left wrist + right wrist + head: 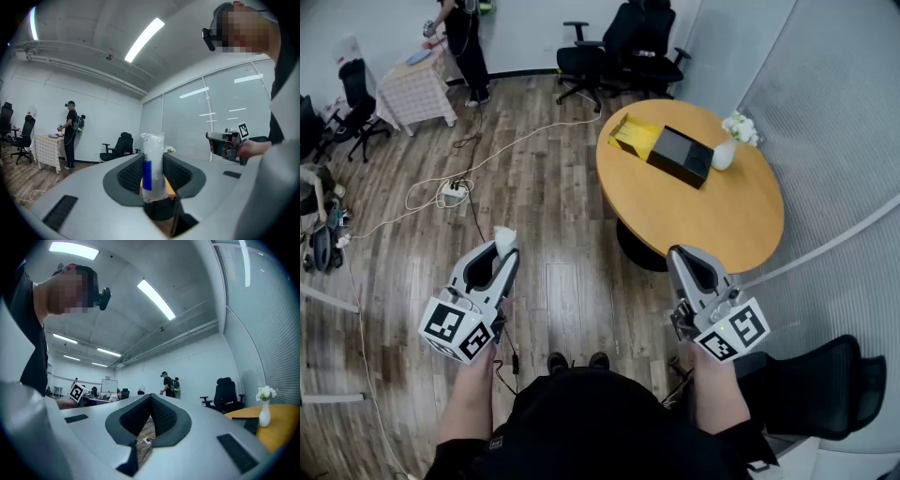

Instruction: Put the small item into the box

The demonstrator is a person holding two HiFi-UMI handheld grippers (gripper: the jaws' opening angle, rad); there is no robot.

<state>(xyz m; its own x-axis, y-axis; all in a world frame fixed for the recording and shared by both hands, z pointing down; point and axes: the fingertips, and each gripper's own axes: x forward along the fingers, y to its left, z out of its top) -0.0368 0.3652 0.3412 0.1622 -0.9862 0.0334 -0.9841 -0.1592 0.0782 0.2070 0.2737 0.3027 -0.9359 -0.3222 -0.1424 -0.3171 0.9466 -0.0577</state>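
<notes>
My left gripper is shut on a small item, a clear plastic packet with a blue stripe; its white end sticks out past the fingertips. It hangs over the wooden floor, well left of the round wooden table. On the table's far side lies the black box, with a yellow open part beside it. My right gripper is shut with nothing in it, near the table's front edge. In the right gripper view its jaws meet at the tips.
A white vase with flowers stands right of the box. Black office chairs are behind the table, another chair is at my right. A cable and power strip lie on the floor. A person stands far left.
</notes>
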